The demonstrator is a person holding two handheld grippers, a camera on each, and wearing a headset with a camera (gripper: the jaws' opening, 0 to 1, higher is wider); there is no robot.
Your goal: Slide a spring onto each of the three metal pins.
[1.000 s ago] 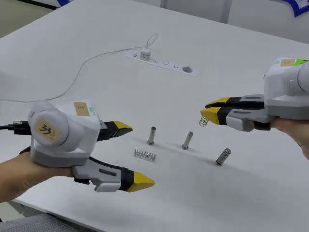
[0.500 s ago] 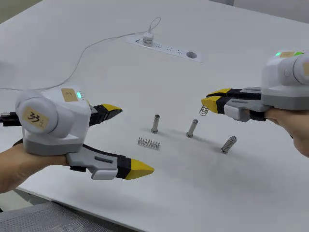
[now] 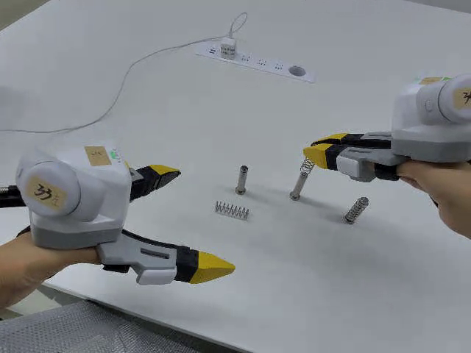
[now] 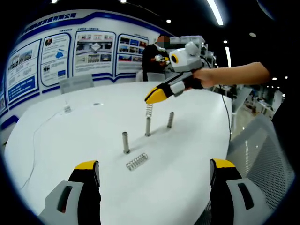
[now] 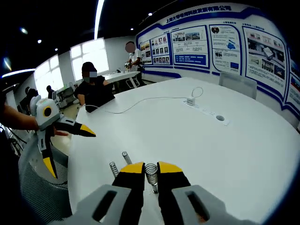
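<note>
Three metal pins stand on the white table. The left pin is bare, and the right pin wears a spring. My right gripper is shut on a small spring, which hangs at the top of the tilted middle pin. In the right gripper view the spring sits between the yellow tips. A loose spring lies flat in front of the left pin. My left gripper hovers open to the left, with nothing between its fingers, facing the pins.
A white power strip with a plug and a thin cable lies at the far side of the table. The table's near edge runs just below my left gripper. People sit and stand in the room beyond.
My right gripper has carried the spring down and a little left, from above and right of the middle pin to its top. The left gripper has stayed open in place.
</note>
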